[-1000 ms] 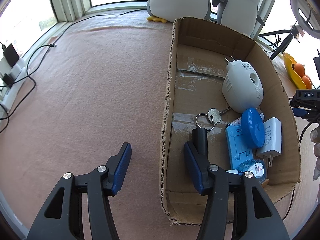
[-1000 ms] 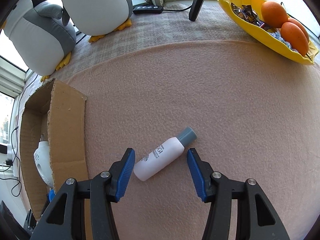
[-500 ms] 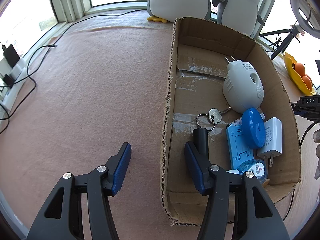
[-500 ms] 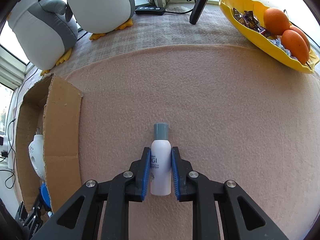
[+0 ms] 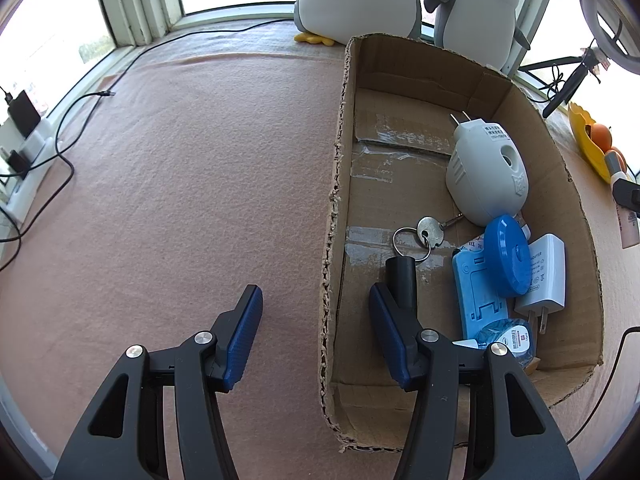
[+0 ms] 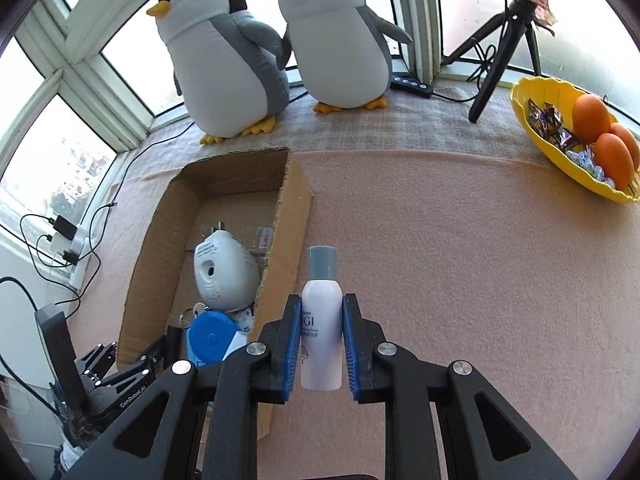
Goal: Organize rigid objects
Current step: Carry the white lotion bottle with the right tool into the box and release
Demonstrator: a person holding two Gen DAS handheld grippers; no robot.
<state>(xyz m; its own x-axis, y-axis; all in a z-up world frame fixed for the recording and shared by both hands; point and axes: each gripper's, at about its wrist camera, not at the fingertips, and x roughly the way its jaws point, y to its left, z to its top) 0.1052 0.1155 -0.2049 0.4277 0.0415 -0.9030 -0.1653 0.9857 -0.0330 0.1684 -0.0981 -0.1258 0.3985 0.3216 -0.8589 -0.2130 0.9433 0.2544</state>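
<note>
A white bottle with a grey cap (image 6: 321,320) stands upright between the blue pads of my right gripper (image 6: 322,300), which is shut on it and holds it above the pink cloth, just right of the cardboard box (image 6: 290,216). My left gripper (image 5: 316,296) is open and straddles the box's left wall (image 5: 338,184), one finger outside and one inside, with neither pad touching the wall. In the box lie a white plug-in device (image 5: 486,178), a key on a ring (image 5: 430,234), a black cylinder (image 5: 400,280), a blue disc (image 5: 508,256), a white charger (image 5: 544,272) and a blue flat piece (image 5: 474,296).
Two penguin plush toys (image 6: 224,52) stand behind the box by the windows. At the far right sit a yellow bowl (image 6: 528,120) with oranges and sweets and a black tripod (image 6: 496,64). A power strip with cables (image 5: 24,148) lies along the left edge of the pink cloth (image 5: 180,184).
My right gripper closed on the bottle, which turned in line with the fingers, then lifted it off the cloth and swung toward the box. The left gripper stayed still.
</note>
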